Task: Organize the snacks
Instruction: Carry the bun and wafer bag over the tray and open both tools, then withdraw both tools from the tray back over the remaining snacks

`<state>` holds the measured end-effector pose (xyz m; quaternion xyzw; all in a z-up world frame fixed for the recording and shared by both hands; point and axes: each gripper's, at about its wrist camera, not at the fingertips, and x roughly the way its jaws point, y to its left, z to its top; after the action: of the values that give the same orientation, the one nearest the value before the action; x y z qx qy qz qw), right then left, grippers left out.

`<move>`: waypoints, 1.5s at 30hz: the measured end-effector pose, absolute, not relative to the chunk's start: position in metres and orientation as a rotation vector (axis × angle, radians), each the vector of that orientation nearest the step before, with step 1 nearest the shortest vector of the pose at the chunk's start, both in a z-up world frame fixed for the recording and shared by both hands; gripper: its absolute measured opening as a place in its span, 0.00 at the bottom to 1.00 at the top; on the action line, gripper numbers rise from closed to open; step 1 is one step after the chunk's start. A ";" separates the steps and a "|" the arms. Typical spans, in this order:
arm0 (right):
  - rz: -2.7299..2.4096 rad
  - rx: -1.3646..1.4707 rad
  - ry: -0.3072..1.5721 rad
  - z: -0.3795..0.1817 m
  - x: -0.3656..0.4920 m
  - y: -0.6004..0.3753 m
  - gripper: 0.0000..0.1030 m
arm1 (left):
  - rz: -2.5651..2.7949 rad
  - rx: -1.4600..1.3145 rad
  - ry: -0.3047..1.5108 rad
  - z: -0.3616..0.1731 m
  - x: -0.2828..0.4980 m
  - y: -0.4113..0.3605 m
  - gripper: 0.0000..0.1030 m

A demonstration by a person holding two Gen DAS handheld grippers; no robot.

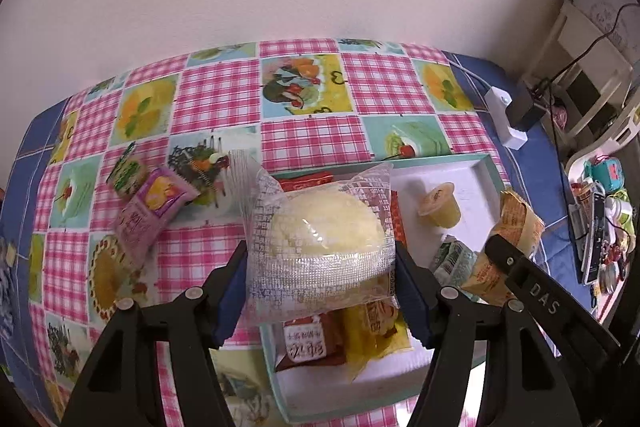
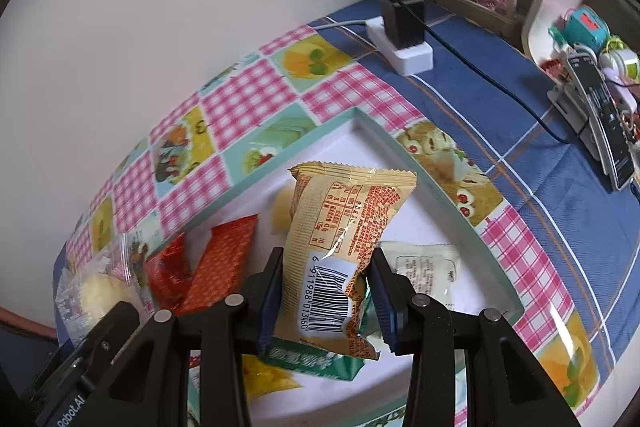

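Note:
My left gripper point(image 1: 320, 279) is shut on a clear-wrapped round yellow cake point(image 1: 324, 231) and holds it over the left end of the white tray point(image 1: 486, 167) with a teal rim. My right gripper point(image 2: 326, 297) is shut on a tan snack packet point(image 2: 340, 239) with a barcode, above the tray point(image 2: 360, 119). The packet also shows in the left wrist view point(image 1: 516, 223). In the tray lie red packets point(image 2: 216, 259), a yellow packet point(image 1: 372, 335), a green packet point(image 2: 312, 359), a white packet point(image 2: 424, 267) and a jelly cup point(image 1: 440, 207). A pink packet point(image 1: 152, 211) and a green packet point(image 1: 128, 173) lie on the tablecloth to the left.
The table has a pink checked cloth point(image 1: 216, 95) over blue fabric point(image 2: 520, 131). A white power strip point(image 2: 404, 47) with a black adapter and cables lies at the back right. A phone on a stand point(image 2: 604, 115) and a cluttered shelf point(image 1: 600, 227) stand to the right.

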<state>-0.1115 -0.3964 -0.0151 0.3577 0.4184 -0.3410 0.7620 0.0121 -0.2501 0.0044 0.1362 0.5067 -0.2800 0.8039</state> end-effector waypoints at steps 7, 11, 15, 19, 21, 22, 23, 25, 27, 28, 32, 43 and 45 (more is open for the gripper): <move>-0.745 0.792 0.935 -0.031 -0.108 -0.405 0.42 | -0.548 0.339 1.087 -0.018 0.027 -0.263 0.66; -0.743 0.798 0.954 -0.039 -0.107 -0.408 0.42 | -0.555 0.343 1.129 -0.033 0.029 -0.267 0.66; -0.742 0.811 0.973 -0.048 -0.107 -0.409 0.42 | -0.570 0.354 1.143 -0.038 0.023 -0.271 0.66; -0.743 0.802 0.986 -0.051 -0.107 -0.409 0.42 | -0.605 0.364 1.167 -0.044 0.016 -0.278 0.66; -0.745 0.789 0.991 -0.051 -0.105 -0.408 0.42 | -0.623 0.360 1.194 -0.050 0.014 -0.280 0.66; -0.745 0.784 0.993 -0.051 -0.105 -0.408 0.43 | -0.629 0.357 1.209 -0.053 0.013 -0.281 0.66; -0.743 0.782 0.995 -0.052 -0.105 -0.408 0.44 | -0.630 0.358 1.218 -0.055 0.013 -0.281 0.66; -0.740 0.782 0.998 -0.052 -0.105 -0.408 0.44 | -0.626 0.364 1.229 -0.059 0.012 -0.282 0.67; -0.740 0.774 1.001 -0.051 -0.104 -0.407 0.44 | -0.623 0.361 1.232 -0.058 0.012 -0.282 0.67; -0.739 0.770 1.004 -0.051 -0.104 -0.407 0.44 | -0.623 0.357 1.234 -0.057 0.013 -0.281 0.67; -0.733 0.759 1.009 -0.049 -0.103 -0.407 0.53 | -0.625 0.349 1.230 -0.050 0.013 -0.280 0.68; -0.727 0.716 0.969 -0.023 -0.104 -0.400 0.58 | -0.633 0.308 1.181 -0.017 0.016 -0.268 0.71; -0.726 0.712 0.965 -0.020 -0.104 -0.400 0.58 | -0.617 0.304 1.175 -0.012 0.017 -0.264 0.71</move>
<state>-0.1040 -0.3996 -0.0201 0.3274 0.4442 -0.3340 0.7641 0.0175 -0.2636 -0.0121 0.1406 0.5432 -0.2851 0.7771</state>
